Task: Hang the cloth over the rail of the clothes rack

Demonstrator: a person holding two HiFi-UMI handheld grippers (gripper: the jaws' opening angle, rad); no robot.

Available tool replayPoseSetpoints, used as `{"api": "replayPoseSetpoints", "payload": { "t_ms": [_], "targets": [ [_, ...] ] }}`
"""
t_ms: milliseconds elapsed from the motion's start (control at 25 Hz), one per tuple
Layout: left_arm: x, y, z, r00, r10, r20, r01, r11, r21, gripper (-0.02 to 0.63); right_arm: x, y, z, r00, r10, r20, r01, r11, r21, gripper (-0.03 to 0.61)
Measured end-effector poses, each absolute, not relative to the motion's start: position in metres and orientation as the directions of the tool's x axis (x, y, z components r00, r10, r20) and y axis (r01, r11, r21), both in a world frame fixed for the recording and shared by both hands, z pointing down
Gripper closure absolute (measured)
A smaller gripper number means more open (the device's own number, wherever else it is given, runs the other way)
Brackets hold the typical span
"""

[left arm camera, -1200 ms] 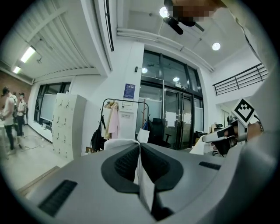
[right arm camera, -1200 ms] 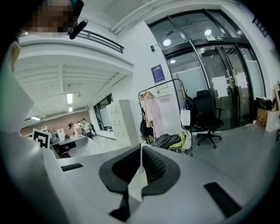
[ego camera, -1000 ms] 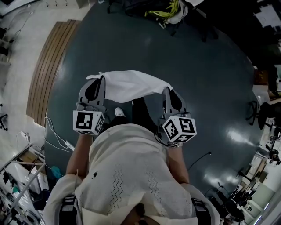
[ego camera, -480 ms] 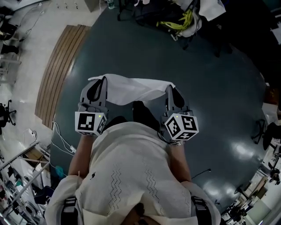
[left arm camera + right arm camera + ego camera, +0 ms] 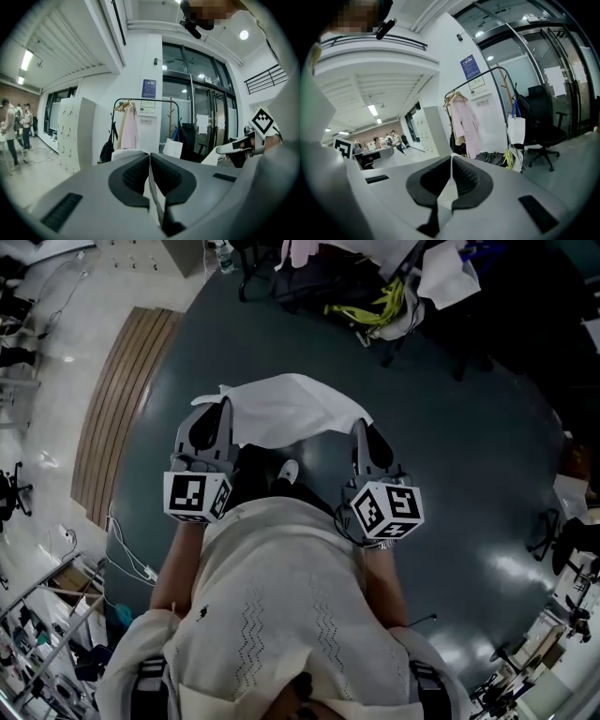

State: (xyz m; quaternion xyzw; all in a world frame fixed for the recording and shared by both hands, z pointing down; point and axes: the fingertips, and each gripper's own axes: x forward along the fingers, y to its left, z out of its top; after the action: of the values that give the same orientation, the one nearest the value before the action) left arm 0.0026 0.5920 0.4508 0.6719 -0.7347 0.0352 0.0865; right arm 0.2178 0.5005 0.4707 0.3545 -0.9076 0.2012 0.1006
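Note:
A white cloth hangs stretched between my two grippers in front of the person's body, above the dark floor. My left gripper is shut on its left corner, and my right gripper is shut on its right corner. In the left gripper view a thin white edge of cloth runs between the closed pads. The right gripper view shows the cloth pinched the same way. The clothes rack stands some way ahead; its black rail carries a pink garment at one end.
A black office chair and a white tote bag stand beside the rack. Bags and clothes lie heaped at its foot. White lockers and people are off to the left. A wooden strip borders the dark floor.
The person has walked forward, so the clutter at the rack's foot has come further into view. The cloth has risen and billowed between the grippers. Both grips are unchanged.

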Motion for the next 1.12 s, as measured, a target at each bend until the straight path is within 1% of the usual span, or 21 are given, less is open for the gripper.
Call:
{"api": "replayPoseSetpoints", "payload": {
  "t_ms": [240, 480, 600, 880, 1120],
  "targets": [
    [-0.015, 0.513, 0.471, 0.015, -0.980, 0.200, -0.997, 0.001, 0.081, 0.595, 0.221, 0.450, 0.493, -0.648, -0.655, 0.389, -0.762, 0.572, -0.304, 0.557],
    [-0.047, 0.433, 0.500, 0.124, -0.967, 0.224, -0.987, -0.098, 0.126, 0.595, 0.194, 0.390, 0.510, -0.557, -0.707, 0.436, -0.830, 0.487, -0.271, 0.557],
    [-0.075, 0.383, 0.495, 0.171, -0.963, 0.210, -0.982, -0.148, 0.119, 0.595, 0.170, 0.348, 0.501, -0.517, -0.740, 0.430, -0.856, 0.445, -0.262, 0.557],
    [-0.152, 0.283, 0.460, 0.240, -0.962, 0.130, -0.970, -0.231, 0.078, 0.595, 0.119, 0.276, 0.464, -0.439, -0.820, 0.366, -0.897, 0.377, -0.231, 0.557],
    [-0.166, 0.246, 0.451, 0.281, -0.952, 0.118, -0.958, -0.271, 0.093, 0.595, 0.086, 0.241, 0.469, -0.428, -0.812, 0.397, -0.903, 0.367, -0.222, 0.557]
  ]
}}
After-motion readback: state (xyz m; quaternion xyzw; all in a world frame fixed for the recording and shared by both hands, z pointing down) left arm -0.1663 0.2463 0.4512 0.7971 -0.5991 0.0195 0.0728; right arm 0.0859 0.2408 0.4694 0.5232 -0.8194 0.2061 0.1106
